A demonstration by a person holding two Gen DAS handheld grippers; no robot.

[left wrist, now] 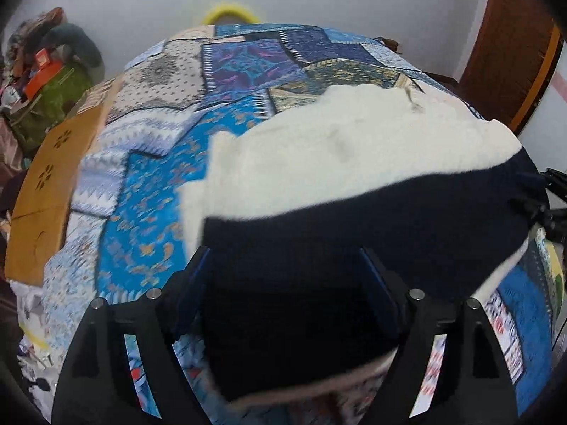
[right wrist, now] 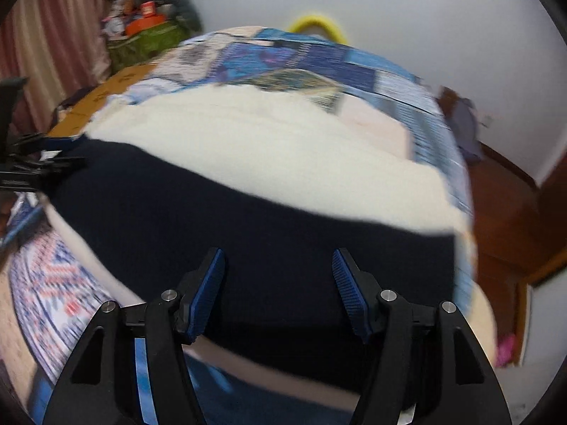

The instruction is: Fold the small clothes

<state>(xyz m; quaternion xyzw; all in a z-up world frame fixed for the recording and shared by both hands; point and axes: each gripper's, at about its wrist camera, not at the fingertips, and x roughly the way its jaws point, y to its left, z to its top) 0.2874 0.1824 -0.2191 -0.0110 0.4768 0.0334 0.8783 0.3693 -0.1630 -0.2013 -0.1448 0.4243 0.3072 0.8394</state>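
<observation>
Fleecy cream garment [left wrist: 319,148] with a smooth navy band [right wrist: 248,233] lies flat on the patchwork bedspread [left wrist: 149,191], toward its near edge; left gripper [left wrist: 283,283] and right gripper [right wrist: 278,283] gape above the band, pads clear.

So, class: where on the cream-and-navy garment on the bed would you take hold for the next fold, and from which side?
Grip the navy band along the near edge of the garment, one corner each. It lies flat on the patchwork bedspread, so come from the near side, low, sliding one finger under.
</observation>
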